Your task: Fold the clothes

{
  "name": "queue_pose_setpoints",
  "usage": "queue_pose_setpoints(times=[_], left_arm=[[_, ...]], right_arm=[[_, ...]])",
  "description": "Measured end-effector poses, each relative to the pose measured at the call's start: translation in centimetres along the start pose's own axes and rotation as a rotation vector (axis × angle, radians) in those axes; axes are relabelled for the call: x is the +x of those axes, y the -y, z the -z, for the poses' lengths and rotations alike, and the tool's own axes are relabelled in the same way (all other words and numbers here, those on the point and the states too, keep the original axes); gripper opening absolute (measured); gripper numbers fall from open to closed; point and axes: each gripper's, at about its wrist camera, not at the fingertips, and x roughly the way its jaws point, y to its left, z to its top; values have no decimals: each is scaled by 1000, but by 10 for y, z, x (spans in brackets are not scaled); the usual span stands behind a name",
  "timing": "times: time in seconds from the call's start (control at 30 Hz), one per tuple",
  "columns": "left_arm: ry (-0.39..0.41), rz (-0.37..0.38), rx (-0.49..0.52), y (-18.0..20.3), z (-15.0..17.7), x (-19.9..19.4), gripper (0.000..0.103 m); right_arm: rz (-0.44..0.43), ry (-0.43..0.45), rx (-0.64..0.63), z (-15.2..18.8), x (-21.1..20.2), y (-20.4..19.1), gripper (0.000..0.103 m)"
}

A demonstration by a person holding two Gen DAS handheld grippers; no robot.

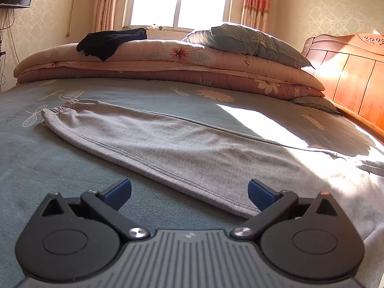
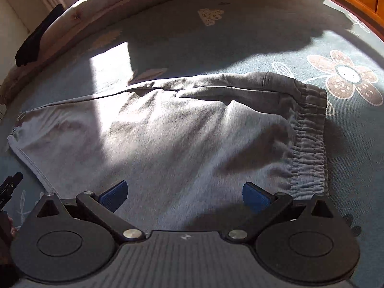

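Grey sweatpants (image 1: 168, 144) lie flat on the blue-grey bedspread (image 1: 36, 168), folded lengthwise with one leg on the other. The cuff end (image 1: 56, 111) points far left in the left wrist view. My left gripper (image 1: 189, 193) hovers open at the near seam edge of the leg, nothing between its blue pads (image 1: 118, 192). In the right wrist view the same sweatpants (image 2: 168, 139) show their elastic waistband (image 2: 309, 139) at the right. My right gripper (image 2: 184, 195) is open just above the hip part of the fabric, holding nothing.
Folded floral quilts (image 1: 168, 64) and a blue pillow (image 1: 252, 43) are stacked along the far side of the bed, with a black garment (image 1: 110, 42) on top. A wooden headboard (image 1: 355, 76) stands at right. Bright sun patches cross the bedspread (image 2: 348, 156).
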Motion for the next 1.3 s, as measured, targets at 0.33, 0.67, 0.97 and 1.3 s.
queue_pose_setpoints(times=[0.33, 0.67, 0.97, 1.3], left_arm=[[-15, -2, -28, -6, 0, 4, 102], [-27, -19, -33, -10, 2, 8, 102], [-78, -18, -48, -15, 3, 17, 102], [-151, -48, -13, -11, 8, 28, 102]], right_arm=[[61, 111, 55, -5, -15, 9, 103], [83, 106, 20, -29, 35, 6, 103], [-25, 99, 13, -34, 21, -14, 103], [127, 183, 21, -78, 41, 7, 103]])
